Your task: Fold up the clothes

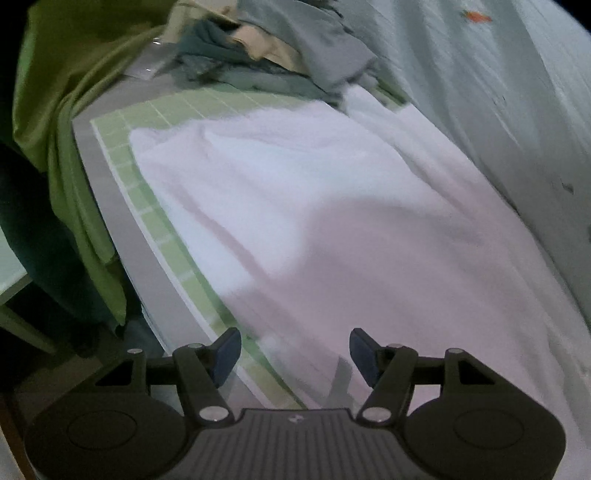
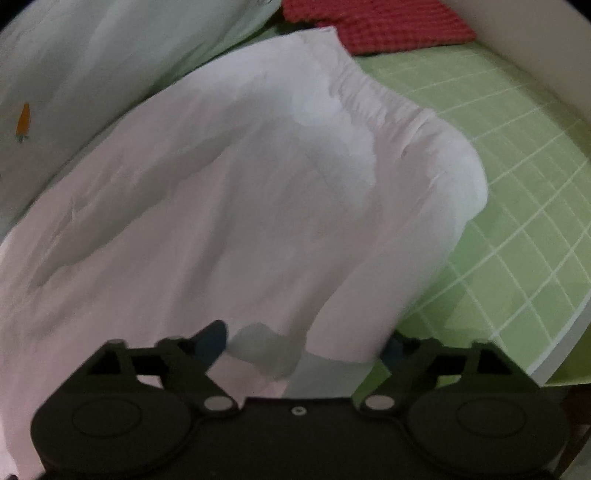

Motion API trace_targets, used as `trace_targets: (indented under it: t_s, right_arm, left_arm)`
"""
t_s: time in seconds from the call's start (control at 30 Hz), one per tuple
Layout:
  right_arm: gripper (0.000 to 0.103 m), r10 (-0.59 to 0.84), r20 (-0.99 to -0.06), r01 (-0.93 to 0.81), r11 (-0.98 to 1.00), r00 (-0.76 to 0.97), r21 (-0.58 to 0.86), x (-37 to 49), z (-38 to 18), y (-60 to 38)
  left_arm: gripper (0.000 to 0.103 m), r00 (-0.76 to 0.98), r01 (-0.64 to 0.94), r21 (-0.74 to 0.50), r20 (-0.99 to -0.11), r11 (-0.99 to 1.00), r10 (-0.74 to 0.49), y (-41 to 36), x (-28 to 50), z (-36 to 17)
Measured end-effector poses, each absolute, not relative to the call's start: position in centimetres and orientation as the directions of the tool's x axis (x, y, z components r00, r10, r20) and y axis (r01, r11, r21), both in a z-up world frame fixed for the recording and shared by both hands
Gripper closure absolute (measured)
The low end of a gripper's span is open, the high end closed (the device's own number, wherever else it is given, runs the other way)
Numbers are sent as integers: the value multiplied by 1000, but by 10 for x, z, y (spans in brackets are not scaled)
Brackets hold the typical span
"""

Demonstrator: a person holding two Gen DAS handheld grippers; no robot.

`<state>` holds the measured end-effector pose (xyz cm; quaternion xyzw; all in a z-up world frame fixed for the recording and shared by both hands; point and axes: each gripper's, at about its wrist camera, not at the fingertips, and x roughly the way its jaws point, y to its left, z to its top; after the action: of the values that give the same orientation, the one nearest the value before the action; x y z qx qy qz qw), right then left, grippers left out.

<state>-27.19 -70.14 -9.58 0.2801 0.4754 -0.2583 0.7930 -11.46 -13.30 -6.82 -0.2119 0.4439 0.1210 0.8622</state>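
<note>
A pale pink garment [image 1: 314, 221] lies spread over a green grid mat [image 1: 147, 122]. My left gripper [image 1: 295, 354] hovers over the garment's near edge, close to the mat's border. It is open, its blue pads apart with nothing pinched between them. In the right wrist view the same garment [image 2: 240, 203] shows a gathered elastic waistband [image 2: 369, 88] at its far end and bulges up in soft folds. My right gripper [image 2: 304, 345] stands wide open at the near edge. A fold of pink cloth lies between its fingers and hides part of the right one.
A pile of grey, teal and beige clothes [image 1: 258, 55] sits at the mat's far end. A light green cloth [image 1: 55, 92] hangs off the table's left side. A pale sheet with carrot prints [image 2: 74, 55] borders the garment. A red checked cloth [image 2: 380, 26] lies beyond the waistband.
</note>
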Motion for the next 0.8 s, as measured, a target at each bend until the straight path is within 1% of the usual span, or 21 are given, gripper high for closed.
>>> trace_targets:
  t_s: [0.07,0.17,0.27,0.37,0.43,0.5,0.6,0.8]
  right_arm:
    - [8,-159,-902,656,737,402,162,-268,-99,-694]
    - [1,-163,-901,634,759,401,145,-266,-100,-684]
    - [0,-186,-897,632,765,401,124,-265,-102,-678]
    - [0,-203,-894,671,729,400,135,-268,-103,-679]
    - [0,-225,-890,700,701,397,135,-269,-103,-678]
    - [0,-261,-888,722,684,378,106,-266,-106,-675]
    - [0,-309,-888,736,675,340,47,-260,-109,-659]
    - [0,-360,-886,777,630,292,0,-254,-108,-631]
  left_arm:
    - [36,581,-414,-242,-812,877,50,-123,-111,-65]
    - [36,582,-452,-235,-809,861,85,-103,-105,-63]
    - [36,573,-488,-224,-811,844,116,-79,-96,-65]
    - [36,568,-504,-208,-811,838,139,-55,-80,-65]
    - [36,563,-498,-184,-812,847,154,-43,-69,-66]
    - [36,551,-493,-148,-816,857,176,-32,-59,-70]
    - [36,538,-478,-135,-826,868,167,-15,-44,-76]
    - [36,523,-447,-101,-835,889,168,10,-22,-83]
